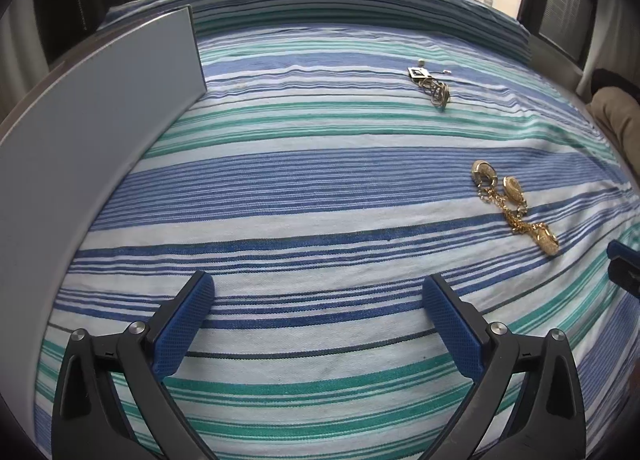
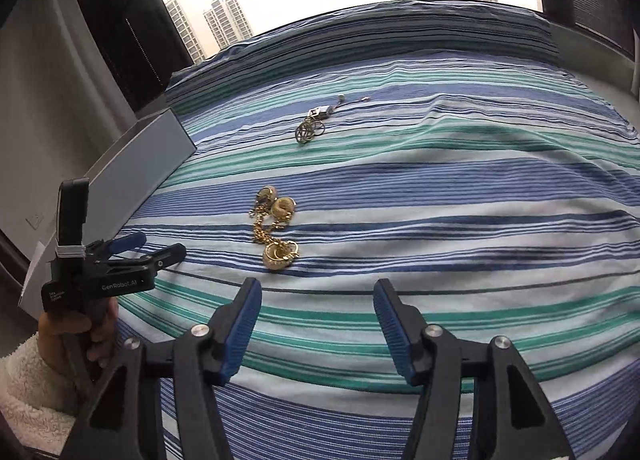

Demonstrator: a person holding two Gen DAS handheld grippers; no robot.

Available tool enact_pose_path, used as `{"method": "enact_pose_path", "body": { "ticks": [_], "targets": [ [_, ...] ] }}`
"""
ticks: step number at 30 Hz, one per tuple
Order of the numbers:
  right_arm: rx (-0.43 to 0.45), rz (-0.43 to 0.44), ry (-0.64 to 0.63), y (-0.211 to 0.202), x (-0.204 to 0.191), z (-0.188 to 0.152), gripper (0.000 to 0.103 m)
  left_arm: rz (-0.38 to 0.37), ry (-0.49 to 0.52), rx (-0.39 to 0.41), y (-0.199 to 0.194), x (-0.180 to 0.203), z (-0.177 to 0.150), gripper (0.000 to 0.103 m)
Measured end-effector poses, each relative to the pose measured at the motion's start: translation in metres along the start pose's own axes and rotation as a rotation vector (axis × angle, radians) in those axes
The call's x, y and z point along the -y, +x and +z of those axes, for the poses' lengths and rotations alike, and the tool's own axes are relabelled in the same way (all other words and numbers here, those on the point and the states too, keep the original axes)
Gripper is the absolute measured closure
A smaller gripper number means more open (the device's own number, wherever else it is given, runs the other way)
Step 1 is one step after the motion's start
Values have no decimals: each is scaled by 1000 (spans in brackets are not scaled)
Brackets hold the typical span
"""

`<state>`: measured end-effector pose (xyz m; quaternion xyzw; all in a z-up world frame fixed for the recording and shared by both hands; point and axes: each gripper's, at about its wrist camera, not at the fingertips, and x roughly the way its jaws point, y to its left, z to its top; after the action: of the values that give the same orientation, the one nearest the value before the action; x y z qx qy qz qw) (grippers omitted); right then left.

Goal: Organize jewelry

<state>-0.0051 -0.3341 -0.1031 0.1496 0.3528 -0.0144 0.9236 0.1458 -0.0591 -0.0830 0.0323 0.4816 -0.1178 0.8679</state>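
Note:
A heap of gold jewelry (image 1: 514, 206), chain and chunky earrings, lies on the striped bedspread (image 1: 300, 188) to the right; it also shows in the right wrist view (image 2: 276, 226). A smaller heap of silver jewelry (image 1: 430, 84) with rings and a square pendant lies farther back, also in the right wrist view (image 2: 314, 122). My left gripper (image 1: 318, 292) is open and empty, hovering over the cloth left of the gold heap; it shows in the right wrist view (image 2: 158, 246). My right gripper (image 2: 318, 298) is open and empty, just short of the gold heap.
A grey flat box (image 1: 100, 108) stands along the left side of the bed, also in the right wrist view (image 2: 132, 164). A window with high-rise buildings is behind the bed. A person's knee (image 1: 618, 116) is at the right edge.

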Motion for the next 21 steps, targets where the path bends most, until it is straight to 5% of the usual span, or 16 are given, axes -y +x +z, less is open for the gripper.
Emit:
{"method": "enact_pose_path", "body": {
  "ticks": [7, 9, 13, 16, 18, 19, 21],
  "targets": [
    [45, -76, -15, -2, 5, -11, 44, -282, 20, -42, -15, 46, 14, 1],
    [44, -93, -22, 1, 5, -13, 44, -286, 67, -40, -11, 70, 21, 1],
    [43, -91, 3, 0, 9, -19, 44, -182, 170, -16, 12, 115, 38, 3],
    [44, -81, 20, 0, 11, -18, 44, -138, 213, -30, 32, 134, 41, 24],
    [46, -79, 23, 0, 12, -18, 44, -139, 216, 36, 28, 132, 39, 62],
    [46, -80, 23, 0, 12, -18, 44, -145, 206, 37, 26, 127, 39, 93],
    [46, -79, 24, 0, 12, -19, 44, -193, 165, -3, 22, 111, 38, 99]
  ]
}}
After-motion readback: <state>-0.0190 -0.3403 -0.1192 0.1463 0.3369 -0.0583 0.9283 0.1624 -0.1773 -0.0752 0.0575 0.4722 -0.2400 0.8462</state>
